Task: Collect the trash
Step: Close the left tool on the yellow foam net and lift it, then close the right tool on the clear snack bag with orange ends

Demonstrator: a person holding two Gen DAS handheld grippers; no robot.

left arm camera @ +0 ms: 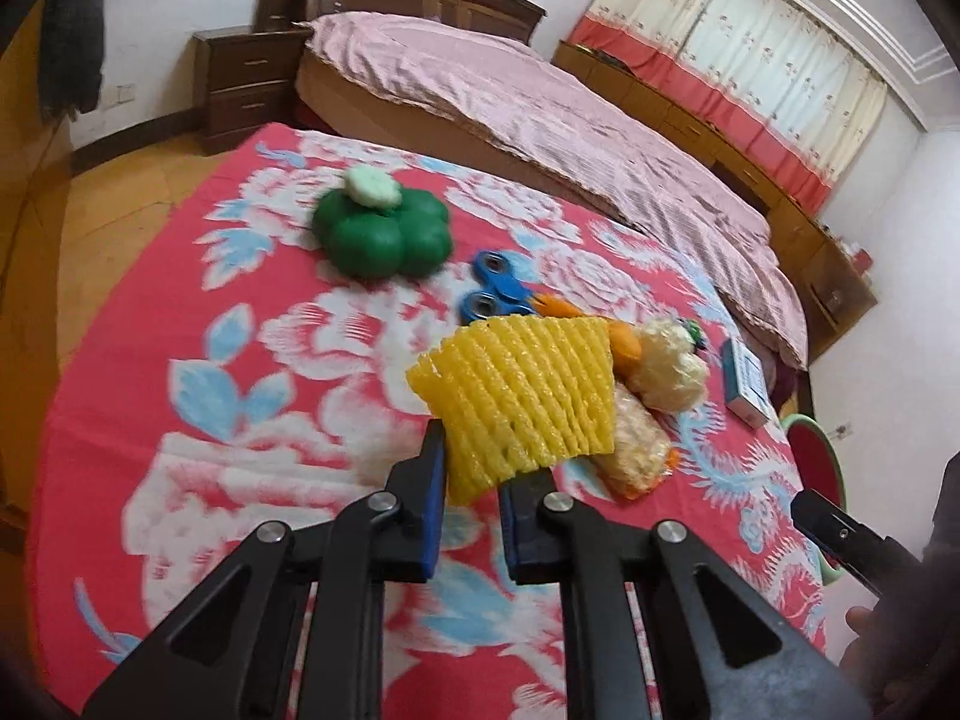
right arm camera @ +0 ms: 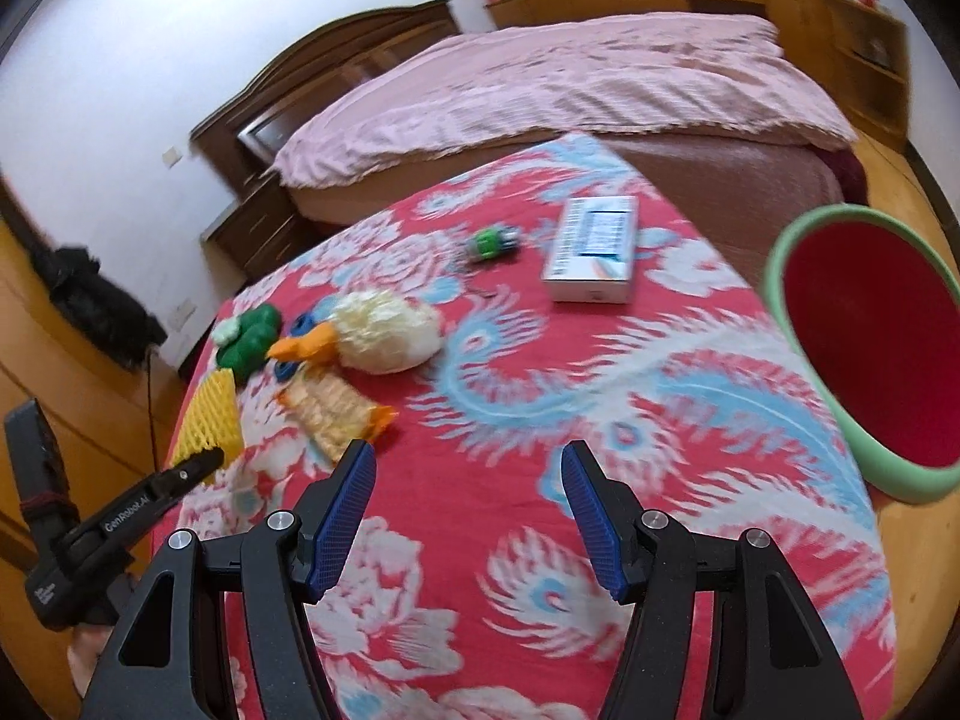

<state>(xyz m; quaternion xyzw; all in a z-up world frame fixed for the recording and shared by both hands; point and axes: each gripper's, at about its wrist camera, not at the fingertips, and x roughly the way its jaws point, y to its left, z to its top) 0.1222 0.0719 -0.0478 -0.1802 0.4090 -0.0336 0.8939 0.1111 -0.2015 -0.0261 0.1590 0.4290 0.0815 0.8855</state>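
My left gripper [left arm camera: 471, 471] is shut on a yellow foam fruit net [left arm camera: 519, 393] and holds it above the red flowered cloth; the net also shows in the right wrist view [right arm camera: 211, 420] at the far left. A clear snack wrapper with orange ends [left arm camera: 639, 450] lies just beyond it on the cloth and shows in the right wrist view [right arm camera: 333, 411]. My right gripper [right arm camera: 468, 474] is open and empty above the cloth. A red bin with a green rim [right arm camera: 870, 354] stands at the right edge of the table.
On the cloth lie a green flower-shaped toy [left arm camera: 381, 228], a blue fidget spinner [left arm camera: 495, 288], a plush duck [right arm camera: 375, 333], a white box [right arm camera: 594, 249] and a small green toy [right arm camera: 492, 243]. A bed with a pink cover [right arm camera: 570, 78] stands behind the table.
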